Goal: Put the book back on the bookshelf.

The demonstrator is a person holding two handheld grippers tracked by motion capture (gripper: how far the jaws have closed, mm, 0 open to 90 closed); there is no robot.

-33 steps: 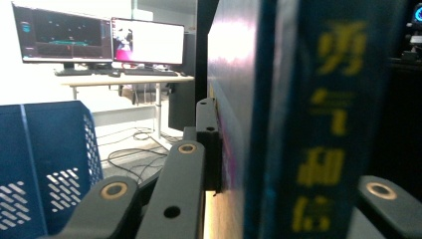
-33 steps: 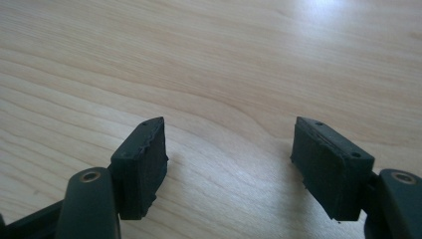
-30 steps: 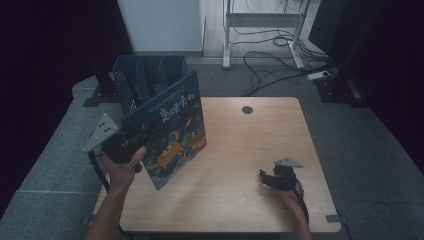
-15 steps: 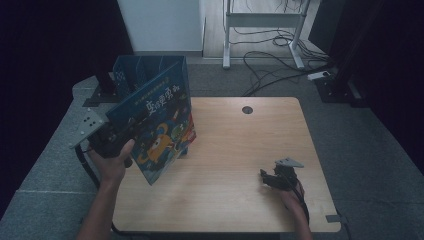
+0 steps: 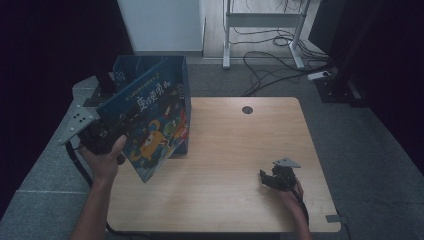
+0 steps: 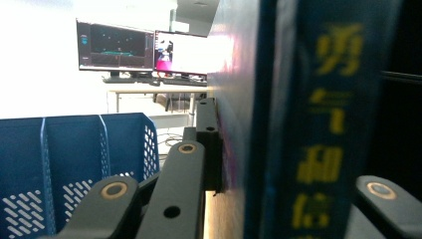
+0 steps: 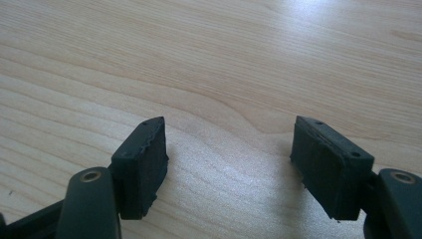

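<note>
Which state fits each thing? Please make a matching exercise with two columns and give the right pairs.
Things:
1. book
2. left gripper
3. right gripper
4. blue file rack

States:
a. jaws open, nothing between them, over bare wood
b. shut on the book
c. stands at the table's far left corner
d. held tilted above the table

Pairs: 1-d, 2-b, 3-a, 4-c
</note>
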